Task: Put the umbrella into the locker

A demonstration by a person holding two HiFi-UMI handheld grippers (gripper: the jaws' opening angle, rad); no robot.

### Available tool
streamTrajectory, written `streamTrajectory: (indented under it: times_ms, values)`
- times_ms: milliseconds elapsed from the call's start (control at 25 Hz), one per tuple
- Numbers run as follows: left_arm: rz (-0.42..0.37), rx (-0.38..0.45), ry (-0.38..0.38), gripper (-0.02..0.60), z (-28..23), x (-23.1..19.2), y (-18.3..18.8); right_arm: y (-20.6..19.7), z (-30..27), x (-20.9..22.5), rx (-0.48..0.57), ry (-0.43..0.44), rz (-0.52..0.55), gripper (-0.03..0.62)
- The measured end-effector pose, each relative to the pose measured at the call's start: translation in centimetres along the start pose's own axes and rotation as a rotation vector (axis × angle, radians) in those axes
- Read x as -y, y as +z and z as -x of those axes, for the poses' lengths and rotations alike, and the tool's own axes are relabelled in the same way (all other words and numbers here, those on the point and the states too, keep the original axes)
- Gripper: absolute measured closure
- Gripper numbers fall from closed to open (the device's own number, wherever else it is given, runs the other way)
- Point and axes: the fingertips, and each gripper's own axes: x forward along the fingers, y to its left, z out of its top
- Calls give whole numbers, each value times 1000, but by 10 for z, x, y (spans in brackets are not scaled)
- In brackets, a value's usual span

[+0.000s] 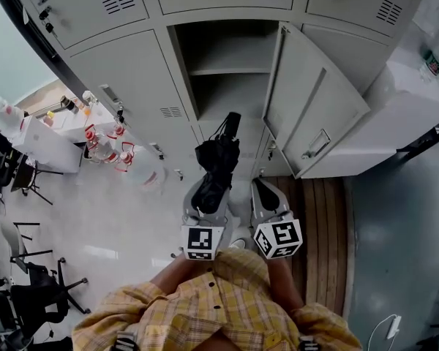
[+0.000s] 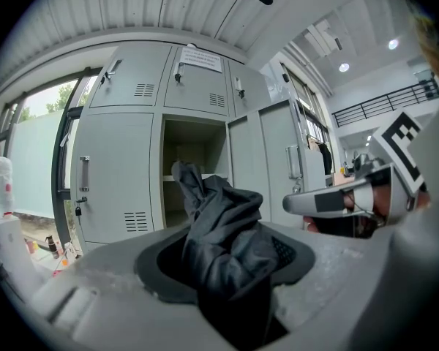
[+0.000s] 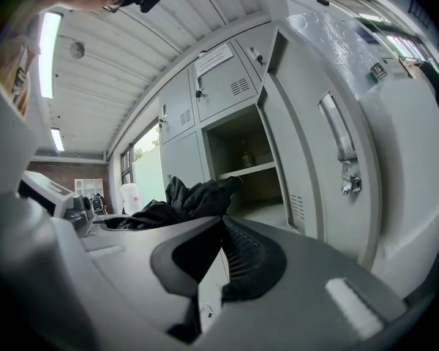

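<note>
A folded black umbrella [image 1: 216, 165] sticks out forward between the jaws of my left gripper [image 1: 208, 197], which is shut on its lower part. Its tip points at the open grey locker [image 1: 230, 72], still short of the opening. In the left gripper view the umbrella's crumpled fabric [image 2: 227, 243] fills the gap between the pads, with the locker opening [image 2: 194, 159] behind it. My right gripper [image 1: 268, 196] hangs just right of the left one, its jaws closed together with nothing in them. The right gripper view shows the umbrella [image 3: 194, 196] to the left and the locker's shelf [image 3: 250, 170] ahead.
The locker door [image 1: 314, 101] stands swung open to the right. Several plastic bottles [image 1: 106, 146] sit at the left by the lockers, and office chairs [image 1: 44, 284] stand further left. A wooden floor strip [image 1: 322, 218] runs at the lockers' foot.
</note>
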Motion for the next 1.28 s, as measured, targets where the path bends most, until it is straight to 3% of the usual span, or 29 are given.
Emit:
streamTrajectory:
  times_ms: [1280]
  values:
    - [21,-34,-25,354,-119,-53,-6,5,-97,48,-57,-24,12,605]
